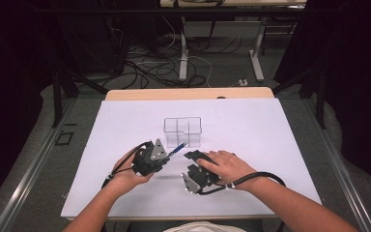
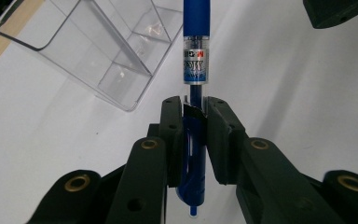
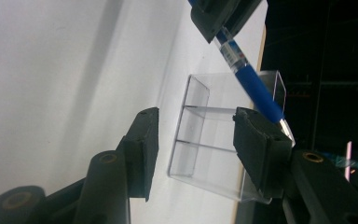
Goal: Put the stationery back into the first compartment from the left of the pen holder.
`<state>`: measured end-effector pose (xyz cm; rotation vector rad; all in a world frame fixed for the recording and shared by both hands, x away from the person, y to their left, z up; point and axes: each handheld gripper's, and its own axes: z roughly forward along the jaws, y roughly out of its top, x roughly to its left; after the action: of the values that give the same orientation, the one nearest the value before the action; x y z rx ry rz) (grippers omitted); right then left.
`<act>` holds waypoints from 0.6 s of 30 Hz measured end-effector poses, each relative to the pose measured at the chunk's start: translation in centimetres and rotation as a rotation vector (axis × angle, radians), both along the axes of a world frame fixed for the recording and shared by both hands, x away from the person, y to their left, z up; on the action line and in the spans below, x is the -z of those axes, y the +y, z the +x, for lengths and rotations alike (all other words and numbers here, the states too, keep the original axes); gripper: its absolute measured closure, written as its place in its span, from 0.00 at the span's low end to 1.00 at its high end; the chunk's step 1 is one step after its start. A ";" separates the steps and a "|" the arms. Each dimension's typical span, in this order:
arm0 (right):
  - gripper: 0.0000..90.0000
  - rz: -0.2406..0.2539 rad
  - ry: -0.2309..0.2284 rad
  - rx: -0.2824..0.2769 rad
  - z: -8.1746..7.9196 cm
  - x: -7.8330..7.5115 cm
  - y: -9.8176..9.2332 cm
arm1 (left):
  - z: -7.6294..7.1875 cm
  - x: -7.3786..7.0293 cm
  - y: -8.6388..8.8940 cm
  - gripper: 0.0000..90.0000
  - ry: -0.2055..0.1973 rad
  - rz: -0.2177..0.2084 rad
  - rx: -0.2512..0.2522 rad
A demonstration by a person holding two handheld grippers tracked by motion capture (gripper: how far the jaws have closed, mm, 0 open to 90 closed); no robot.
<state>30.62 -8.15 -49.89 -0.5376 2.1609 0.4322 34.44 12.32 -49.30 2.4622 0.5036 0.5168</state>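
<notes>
A blue pen [image 1: 178,150] [image 2: 196,51] is clamped in my left gripper [image 1: 166,155] [image 2: 195,109], whose jaws are shut on its lower barrel. The pen's tip points toward a clear plastic organizer [image 1: 182,131] [image 2: 98,42] with several compartments, standing just beyond it on the white mat. My right gripper [image 1: 195,162] [image 3: 193,135] lies low on the mat to the right of the left one, jaws open with nothing between them. In the right gripper view the pen [image 3: 254,84] slants down from the left gripper [image 3: 219,14] over the organizer [image 3: 200,158].
A white mat [image 1: 251,135] covers the table, with a wooden edge [image 1: 188,94] at the far side. Beyond the table are desk legs and cables on the floor. Dark curtains hang on both sides.
</notes>
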 end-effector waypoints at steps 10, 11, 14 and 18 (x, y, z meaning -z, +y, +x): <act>0.37 0.239 0.138 0.170 1.1 -0.4 -1.8 | 0.3 -0.3 1.0 0.87 0.038 -0.136 -0.099; 0.36 0.252 0.149 0.193 1.2 -0.5 -2.0 | 0.3 -0.3 1.0 0.87 0.027 -0.160 -0.112; 0.34 0.286 0.186 0.234 1.6 -0.7 -2.5 | 0.5 -0.5 1.4 0.87 0.049 -0.186 -0.127; 0.29 0.364 0.264 0.309 1.9 -0.8 -3.2 | 0.6 -0.6 1.7 0.87 0.052 -0.222 -0.142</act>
<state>32.56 -11.35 -49.11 0.0602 2.2902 0.7344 35.05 14.07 -48.65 2.2436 0.7212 0.4289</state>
